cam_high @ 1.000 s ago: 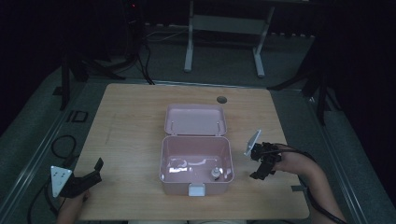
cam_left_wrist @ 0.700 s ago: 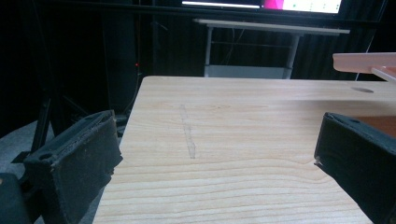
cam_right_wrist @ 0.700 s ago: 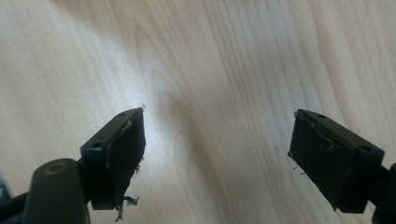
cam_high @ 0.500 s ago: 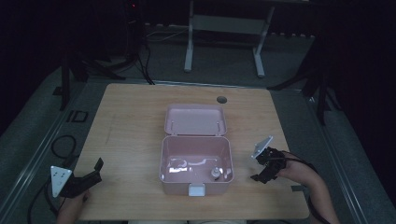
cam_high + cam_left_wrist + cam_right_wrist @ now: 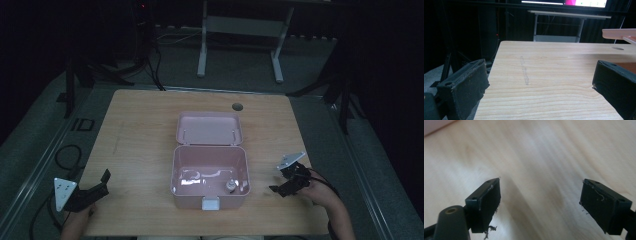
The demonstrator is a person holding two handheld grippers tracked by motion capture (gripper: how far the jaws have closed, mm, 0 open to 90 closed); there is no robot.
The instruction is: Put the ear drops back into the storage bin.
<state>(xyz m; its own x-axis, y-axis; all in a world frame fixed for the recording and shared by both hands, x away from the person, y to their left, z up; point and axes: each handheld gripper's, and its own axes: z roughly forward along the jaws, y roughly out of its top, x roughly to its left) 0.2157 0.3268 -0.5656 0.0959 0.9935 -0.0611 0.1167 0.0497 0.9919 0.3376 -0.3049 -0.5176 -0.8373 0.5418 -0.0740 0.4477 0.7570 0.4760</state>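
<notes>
A pink box stands open in the middle of the wooden table, its lid laid back behind it. Inside lie a small grey round item and pale glossy pieces. My right gripper hovers just right of the box, open, its jaws wide apart over bare wood with nothing between them. My left gripper rests at the table's front left corner, open and empty. Its view looks across the tabletop, with the box's lid edge at upper right.
A round cable hole sits in the table behind the lid. A white desk frame stands on the floor beyond the table. Cables lie on the floor at the left.
My right gripper has drawn away from the box, moving right and toward the front edge. The left gripper has stayed put.
</notes>
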